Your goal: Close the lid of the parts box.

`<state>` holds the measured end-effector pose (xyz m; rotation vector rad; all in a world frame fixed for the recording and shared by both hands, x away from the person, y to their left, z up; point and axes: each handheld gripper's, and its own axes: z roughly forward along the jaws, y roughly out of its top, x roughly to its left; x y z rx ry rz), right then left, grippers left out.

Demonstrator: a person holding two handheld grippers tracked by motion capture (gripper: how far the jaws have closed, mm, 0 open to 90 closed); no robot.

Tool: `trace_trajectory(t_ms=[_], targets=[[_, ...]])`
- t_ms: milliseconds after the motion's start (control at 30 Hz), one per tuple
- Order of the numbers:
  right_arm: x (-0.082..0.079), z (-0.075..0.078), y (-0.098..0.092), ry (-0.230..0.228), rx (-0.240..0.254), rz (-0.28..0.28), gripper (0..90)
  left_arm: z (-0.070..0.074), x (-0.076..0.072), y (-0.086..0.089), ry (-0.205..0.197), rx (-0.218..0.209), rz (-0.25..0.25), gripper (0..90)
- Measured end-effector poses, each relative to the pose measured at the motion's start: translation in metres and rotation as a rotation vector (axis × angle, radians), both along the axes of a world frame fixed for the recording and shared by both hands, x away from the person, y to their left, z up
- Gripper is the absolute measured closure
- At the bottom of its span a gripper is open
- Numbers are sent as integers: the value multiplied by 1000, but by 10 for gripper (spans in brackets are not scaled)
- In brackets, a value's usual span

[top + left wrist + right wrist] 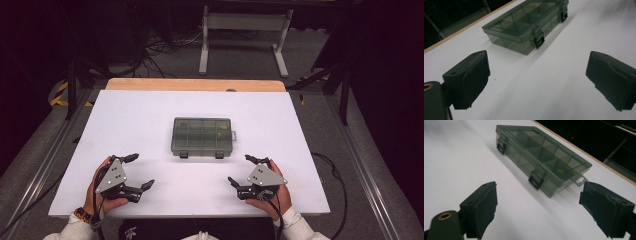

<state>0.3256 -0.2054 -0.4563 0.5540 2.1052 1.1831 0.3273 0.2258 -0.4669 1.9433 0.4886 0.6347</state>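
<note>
White table (150, 115) carries both tools near its front edge, the left hand-held gripper (136, 172) and right hand-held gripper (241, 170) spread wide and empty, flanking a closed smoky compartment box (202, 135) at centre, long axis crosswise, two latches (539, 40) facing the person, its side hang-tab (578, 180) clear in the right gripper view.

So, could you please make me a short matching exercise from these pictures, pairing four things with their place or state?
Things:
1. box
2. latches
3. left gripper
4. hang tab

Place or state:
A. open, holding nothing, near the table's front edge
B. sticks out from one end of the box
C. closed, mid-table
D. black, down on the box's front wall

Pairs: 1-C, 2-D, 3-A, 4-B
</note>
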Motion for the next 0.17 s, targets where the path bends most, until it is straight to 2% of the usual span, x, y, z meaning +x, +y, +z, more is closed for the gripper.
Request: trace_trajectory(t_ms=[167], targets=[[1,-1,-2,7,6,-6,144,0,2,0,6,-5,9,62]])
